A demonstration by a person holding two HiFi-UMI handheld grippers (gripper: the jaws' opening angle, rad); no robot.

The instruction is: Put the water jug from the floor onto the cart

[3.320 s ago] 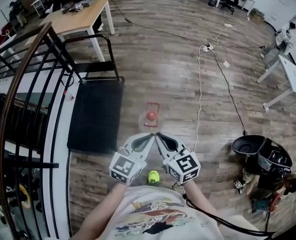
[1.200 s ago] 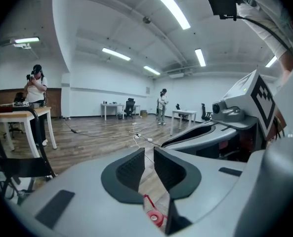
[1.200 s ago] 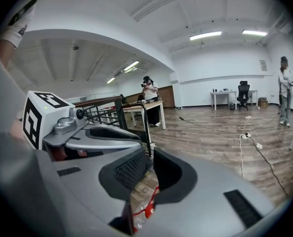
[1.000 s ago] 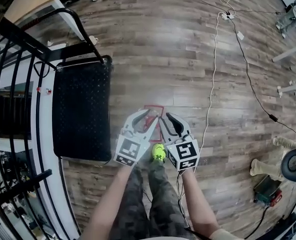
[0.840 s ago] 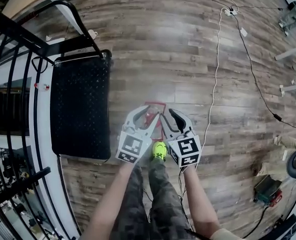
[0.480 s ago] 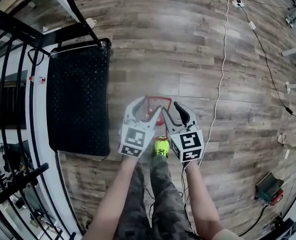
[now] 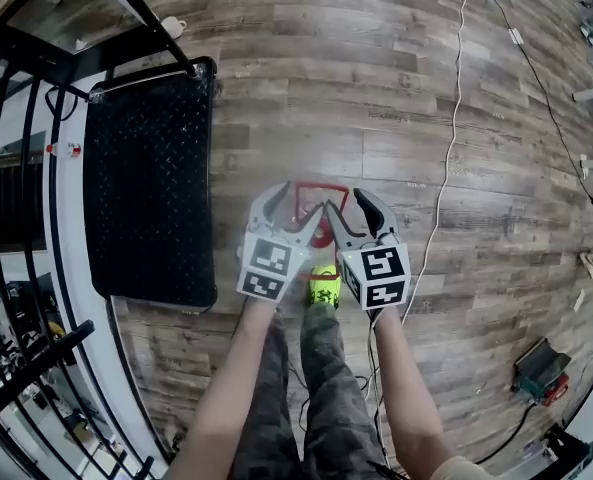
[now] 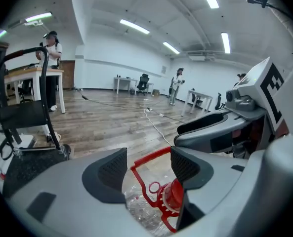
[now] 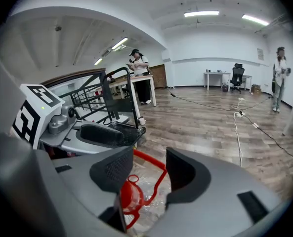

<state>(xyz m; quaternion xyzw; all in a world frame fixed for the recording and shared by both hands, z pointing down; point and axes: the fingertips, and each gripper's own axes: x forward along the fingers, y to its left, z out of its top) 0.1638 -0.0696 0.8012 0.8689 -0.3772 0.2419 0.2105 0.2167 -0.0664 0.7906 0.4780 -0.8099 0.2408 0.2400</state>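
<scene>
One clear water jug [image 7: 316, 188] with a red cap and a red carrying handle stands on the wood-plank floor [image 7: 396, 88], just ahead of the person's neon-green shoe [image 7: 323, 286]. The left gripper [image 7: 302, 198] and the right gripper [image 7: 343, 202] are held low on either side of the jug top, side by side and angled downward. The jaws of both have just been opening and now stand wide apart. In the left gripper view the red handle and cap sit in the gap between the black pads without touching them. The right gripper view shows the same, with the cap just beside the left-hand pad; neither gripper has hold of anything. To the left of the jug, near it, lies the cart [image 7: 146, 178], a flat black platform with a black tubular push handle at its far end. A dark metal railing [image 7: 16, 198] runs beyond the cart. A white cable [image 7: 446, 148] trails across the floor to the right.
</scene>
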